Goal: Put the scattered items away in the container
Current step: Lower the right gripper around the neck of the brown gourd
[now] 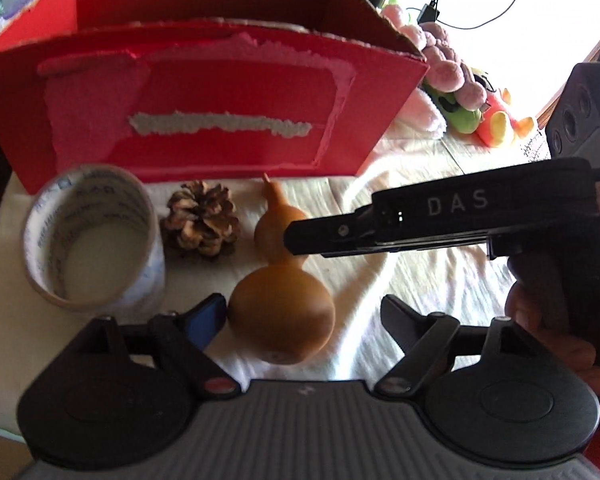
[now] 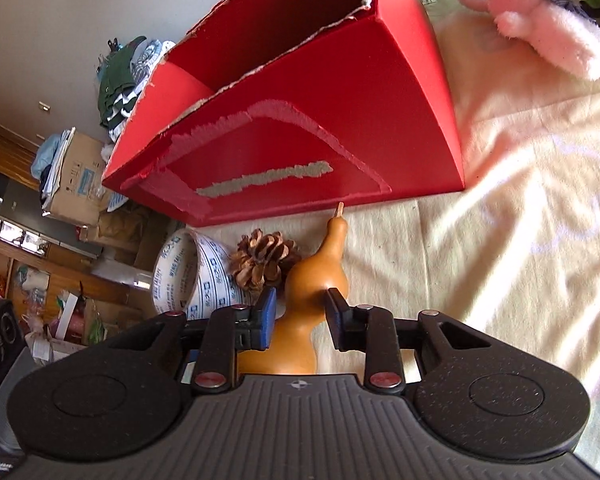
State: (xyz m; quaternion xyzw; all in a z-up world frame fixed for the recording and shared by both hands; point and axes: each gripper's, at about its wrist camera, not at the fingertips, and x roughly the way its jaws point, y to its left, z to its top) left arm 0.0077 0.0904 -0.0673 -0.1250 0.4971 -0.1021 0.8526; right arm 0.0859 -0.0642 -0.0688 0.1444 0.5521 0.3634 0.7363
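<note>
Both hands down over the gourd, which lies on a cream cloth with its stem toward the box.

Right gripper: fingers narrowed about the gourd's waist, blue pad on one side, black pad on the other. The pads look to be at or on the skin; I cannot tell for sure that they press. Nothing lifted yet.

Left gripper: fingers wide apart around the fat lower bulb, the blue pad just beside it, the other pad well clear. Holding nothing.

Risks, as I judge them:
- The waist is smooth and tapered. A light pinch there could let the gourd slide or swing bulb-down on lifting.
- My two grippers crowd the same object. The right one crosses over the gourd in the left view, so they could knock together.
- The tape roll and pine cone sit just beside the gourd. A sideways sweep would scatter them.
- The stem tip is near the box's front wall and could catch as it rises.

Farther out: the red box, open-topped, torn rim, label stripped from its front. The part of its interior I can see holds nothing; the floor is hidden. Plush toys lie beyond its right end.
</note>
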